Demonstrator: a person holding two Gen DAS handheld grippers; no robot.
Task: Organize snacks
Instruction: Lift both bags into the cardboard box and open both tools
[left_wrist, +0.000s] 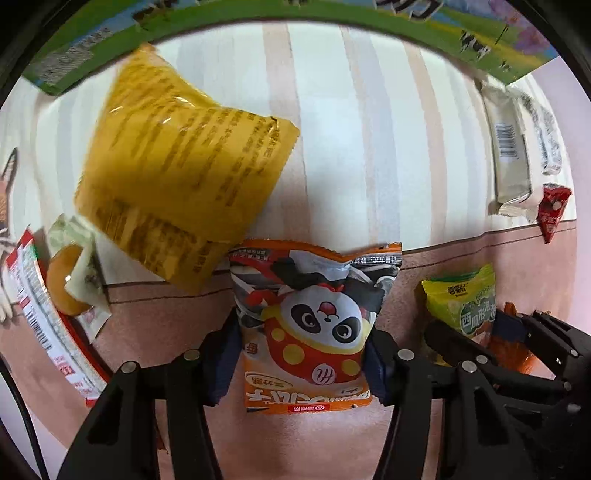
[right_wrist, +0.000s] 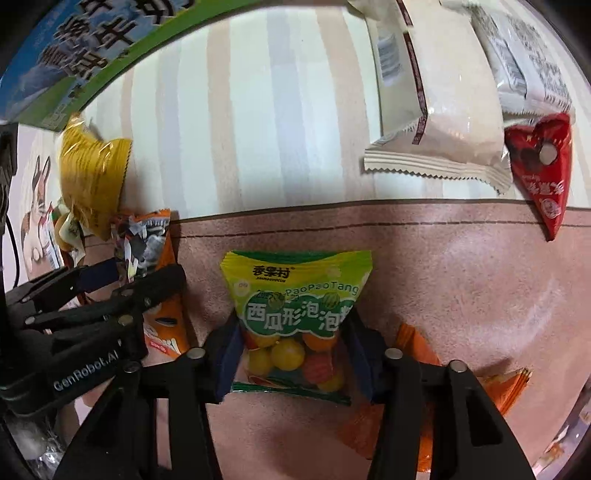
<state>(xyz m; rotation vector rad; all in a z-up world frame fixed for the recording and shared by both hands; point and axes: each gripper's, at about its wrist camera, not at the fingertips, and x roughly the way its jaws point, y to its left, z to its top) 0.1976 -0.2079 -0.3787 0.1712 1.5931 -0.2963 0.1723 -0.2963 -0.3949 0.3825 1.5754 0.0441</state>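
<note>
— Panda bag (left_wrist: 306, 328) sits between the left gripper (left_wrist: 303, 365) pads, on the pink mat (left_wrist: 155, 325); are the jaws on it?

— Clamped on its sides, I judge. Light, soft, crinkly foil; mid-body hold suits it.

— And the right gripper (right_wrist: 295, 354)?

— Pinching the green candy bag (right_wrist: 295, 299), same mat. Hard balls inside may shift, so film could slip.

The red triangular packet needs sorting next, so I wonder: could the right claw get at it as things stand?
Probably not yet. The right claw is shut on the green candy bag. The red triangular packet lies uncovered beside the white packets, so the way looks free once the bag is released.
</note>
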